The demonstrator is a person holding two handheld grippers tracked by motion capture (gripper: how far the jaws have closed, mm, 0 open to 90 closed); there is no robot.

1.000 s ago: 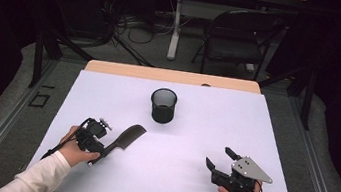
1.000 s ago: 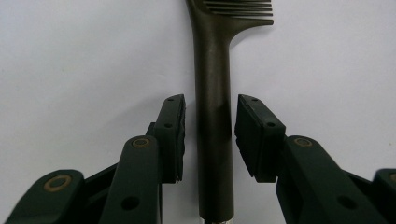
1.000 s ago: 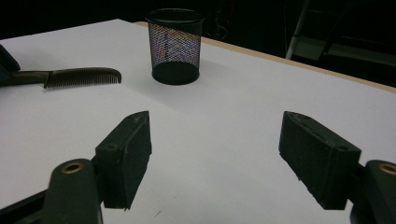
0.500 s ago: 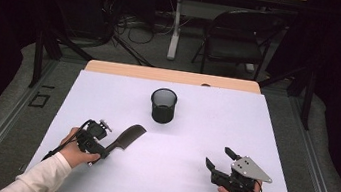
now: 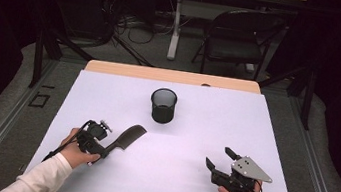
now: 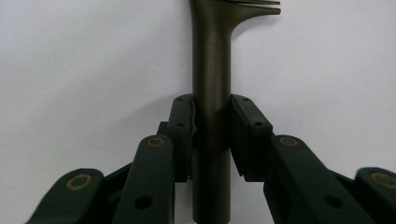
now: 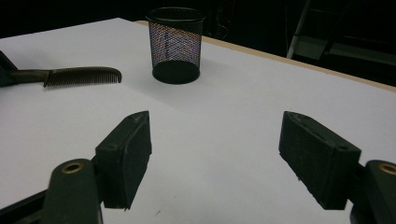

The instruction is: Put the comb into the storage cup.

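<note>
The comb (image 5: pixel 127 136), a dark matte plastic piece with fine teeth and a round handle, sits near the desk's (image 5: pixel 108 92) front left corner, its handle clamped between the left gripper's (image 6: pixel 211 135) padded jaws. Over the last second it has barely shifted, so the carry toward the black wire-mesh cup (image 5: pixel 163 105) seems yet to begin. The right gripper (image 5: pixel 222 160) rests wide open, holding nothing
</note>
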